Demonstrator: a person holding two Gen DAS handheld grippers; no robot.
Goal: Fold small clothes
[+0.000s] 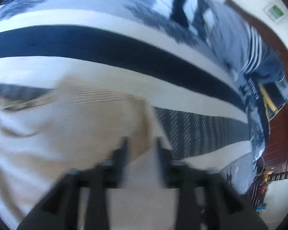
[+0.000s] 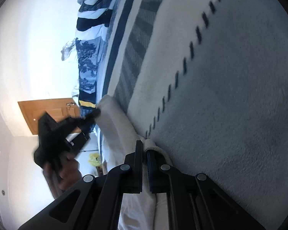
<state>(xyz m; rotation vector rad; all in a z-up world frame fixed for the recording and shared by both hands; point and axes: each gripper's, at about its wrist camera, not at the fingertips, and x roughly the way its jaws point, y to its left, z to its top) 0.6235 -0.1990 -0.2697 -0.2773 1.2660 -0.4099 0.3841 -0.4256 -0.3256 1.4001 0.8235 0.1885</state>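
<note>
Two grippers: right gripper (image 2: pixel 145 149) clamped on cream garment (image 2: pixel 115 118) hem; left gripper (image 1: pixel 142 145) apart above it. Keep hem taut, fold edges aligned.

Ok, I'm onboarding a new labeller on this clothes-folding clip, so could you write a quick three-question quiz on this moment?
1. True or false: the right gripper is shut on the ribbed edge of the cream garment.
2. Do the jaws of the left gripper stand: A) open over the cream garment, B) clamped on a sock, C) out of view?
3. Fill in: the garment lies on a pale blanket with a row of dark ____ across it.

Key: 1 true; 2 A; 3 stitches.
</note>
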